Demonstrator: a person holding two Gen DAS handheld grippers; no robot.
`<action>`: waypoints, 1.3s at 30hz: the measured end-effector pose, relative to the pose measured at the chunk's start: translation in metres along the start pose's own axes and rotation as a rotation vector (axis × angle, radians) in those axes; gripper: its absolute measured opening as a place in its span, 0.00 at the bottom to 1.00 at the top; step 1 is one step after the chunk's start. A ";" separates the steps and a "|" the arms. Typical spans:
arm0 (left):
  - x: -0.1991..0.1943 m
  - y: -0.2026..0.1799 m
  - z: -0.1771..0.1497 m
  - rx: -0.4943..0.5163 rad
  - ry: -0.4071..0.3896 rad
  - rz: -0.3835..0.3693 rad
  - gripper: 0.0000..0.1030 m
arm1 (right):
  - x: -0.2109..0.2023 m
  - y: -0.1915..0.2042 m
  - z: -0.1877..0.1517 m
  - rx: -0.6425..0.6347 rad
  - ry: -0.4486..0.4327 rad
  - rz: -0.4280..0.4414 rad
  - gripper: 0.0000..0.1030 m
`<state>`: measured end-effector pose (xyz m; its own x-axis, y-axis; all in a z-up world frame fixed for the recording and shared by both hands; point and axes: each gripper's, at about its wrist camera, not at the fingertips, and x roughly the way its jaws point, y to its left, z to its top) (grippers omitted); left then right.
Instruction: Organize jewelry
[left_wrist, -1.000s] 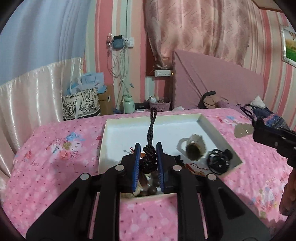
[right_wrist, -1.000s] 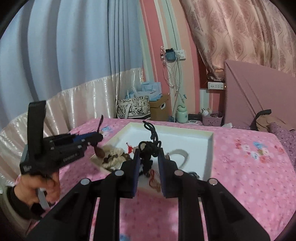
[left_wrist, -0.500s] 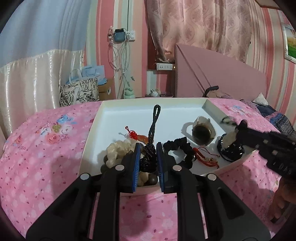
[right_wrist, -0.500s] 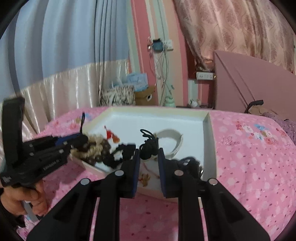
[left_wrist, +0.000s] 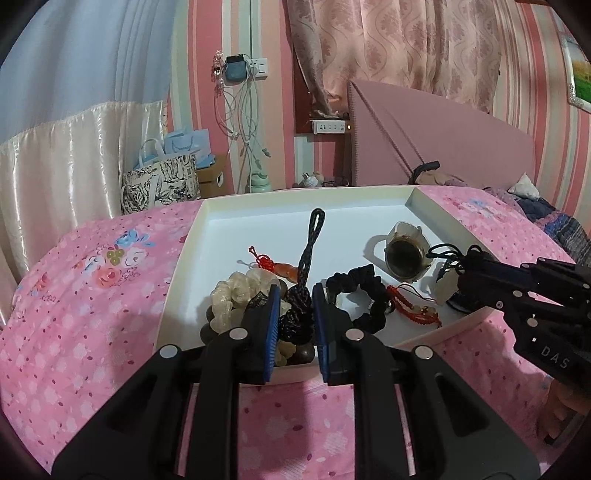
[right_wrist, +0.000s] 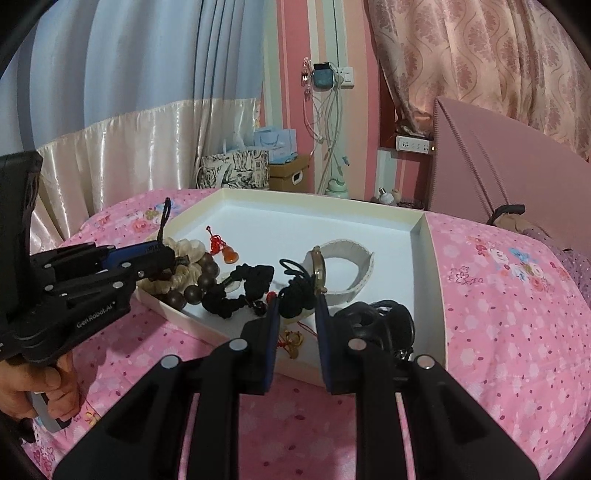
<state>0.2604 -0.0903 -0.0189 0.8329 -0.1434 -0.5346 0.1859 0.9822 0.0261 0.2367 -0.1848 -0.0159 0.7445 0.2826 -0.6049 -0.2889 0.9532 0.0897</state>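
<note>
Both grippers have dropped a fair bit since a second ago. They were held up above the bed with their cords dangling; now both sit low at the near edge of the white tray, and the jewelry looks a lot closer.

The left gripper is nearly closed, pads pinching the knot of a black braided cord whose loop end lies out across the tray floor toward the far side. The right gripper is closed down just as tight on a bunched black cord, with a pale stone under it that I can only half see.

Hard to make out: what exactly sits under the left fingers, just cream beads and dark wooden beads piled at the near left corner. The dark coil at the near right corner is mostly hidden behind the right gripper's fingers. The person shows only as a hand on the left handle, cut off at the edge.

Everything is in the tray on the pink floral bedspread: a red knot charm, a black scrunchie in the middle, a red string bracelet just right of it, and a watch with a pale strap further back.
</note>
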 end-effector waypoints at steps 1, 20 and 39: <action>0.000 0.000 0.000 0.003 0.002 0.001 0.16 | 0.000 -0.001 0.000 0.002 0.001 0.000 0.19; 0.001 0.002 -0.001 -0.007 0.023 0.007 0.32 | 0.019 -0.009 -0.003 0.040 0.106 -0.006 0.20; 0.002 0.009 -0.001 -0.034 0.030 0.001 0.81 | 0.009 -0.008 -0.004 0.035 0.074 -0.007 0.26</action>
<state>0.2634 -0.0820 -0.0205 0.8172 -0.1388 -0.5594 0.1662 0.9861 -0.0018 0.2434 -0.1907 -0.0259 0.6993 0.2682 -0.6626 -0.2615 0.9587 0.1121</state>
